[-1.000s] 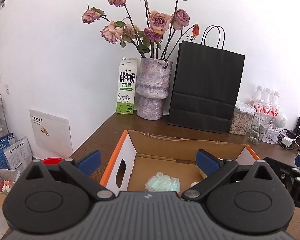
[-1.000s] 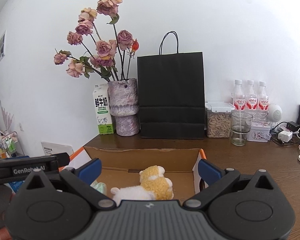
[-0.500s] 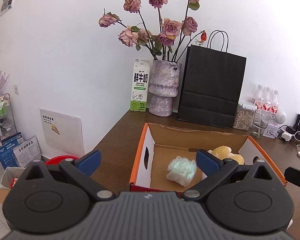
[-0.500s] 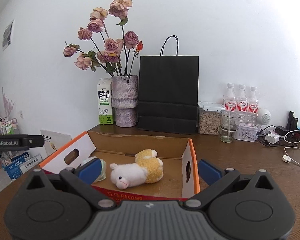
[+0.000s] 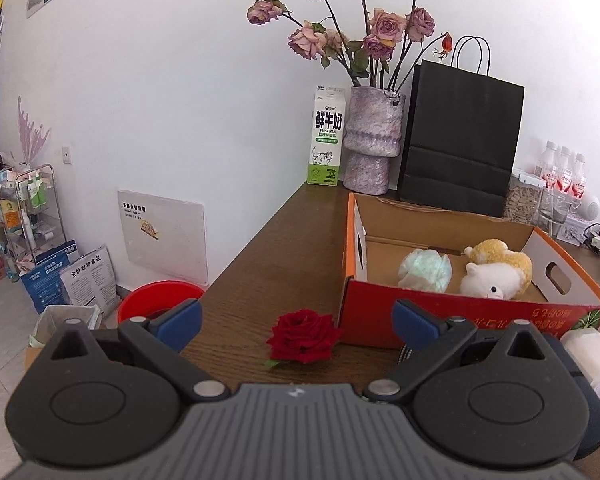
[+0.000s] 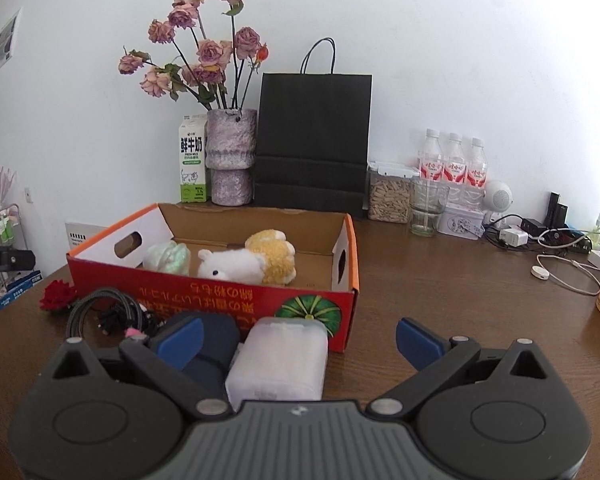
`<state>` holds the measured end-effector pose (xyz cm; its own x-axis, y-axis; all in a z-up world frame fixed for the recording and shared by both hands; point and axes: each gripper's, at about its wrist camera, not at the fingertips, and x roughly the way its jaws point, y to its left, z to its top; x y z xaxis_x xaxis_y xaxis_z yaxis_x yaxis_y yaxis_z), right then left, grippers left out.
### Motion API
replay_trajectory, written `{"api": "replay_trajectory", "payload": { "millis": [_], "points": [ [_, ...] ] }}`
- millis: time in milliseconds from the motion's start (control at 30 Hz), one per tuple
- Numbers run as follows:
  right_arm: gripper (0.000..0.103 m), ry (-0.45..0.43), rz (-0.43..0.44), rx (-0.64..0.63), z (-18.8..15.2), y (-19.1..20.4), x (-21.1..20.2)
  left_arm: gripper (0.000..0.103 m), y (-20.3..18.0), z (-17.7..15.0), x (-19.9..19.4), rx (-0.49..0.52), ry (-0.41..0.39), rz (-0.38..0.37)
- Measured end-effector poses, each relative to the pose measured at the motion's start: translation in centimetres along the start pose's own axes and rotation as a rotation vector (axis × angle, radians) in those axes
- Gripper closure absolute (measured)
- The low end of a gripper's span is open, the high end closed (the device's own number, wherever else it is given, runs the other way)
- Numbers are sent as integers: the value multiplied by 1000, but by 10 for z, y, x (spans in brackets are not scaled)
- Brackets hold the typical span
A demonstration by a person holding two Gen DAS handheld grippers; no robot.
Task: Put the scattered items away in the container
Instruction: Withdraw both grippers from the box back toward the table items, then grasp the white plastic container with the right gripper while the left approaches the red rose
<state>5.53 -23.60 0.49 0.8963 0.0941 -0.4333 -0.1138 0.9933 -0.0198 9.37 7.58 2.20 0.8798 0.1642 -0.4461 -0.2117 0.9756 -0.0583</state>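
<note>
My left gripper [image 5: 296, 322], jaws wide and empty, faces the red rose [image 5: 303, 339] lying dead ahead, beside the box [image 5: 440, 320].

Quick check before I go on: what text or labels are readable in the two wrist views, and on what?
"鲜牛奶" and "FRESH MILK": milk carton.
"全价宠物食品": pet food bag on the floor.
Cardboard box front: upside-down yellow characters, not readable.
Water bottles: red labels, too blurred.
Wall panel print: too small.
</note>
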Motion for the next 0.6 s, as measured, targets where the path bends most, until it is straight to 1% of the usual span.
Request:
{"api": "replay_trajectory", "payload": {
  "millis": [233, 433, 600],
  "points": [
    [0, 66, -13, 27, -25, -10, 1, 0, 3, -19, -12, 57, -22, 8],
    [0, 107, -7, 50, -37, -15, 2, 0, 5, -22, -15, 52, -24, 12],
    [0, 117, 3, 50, -40, -14, 6, 0, 5, -23, -12, 62, -17, 10]
  ]
}}
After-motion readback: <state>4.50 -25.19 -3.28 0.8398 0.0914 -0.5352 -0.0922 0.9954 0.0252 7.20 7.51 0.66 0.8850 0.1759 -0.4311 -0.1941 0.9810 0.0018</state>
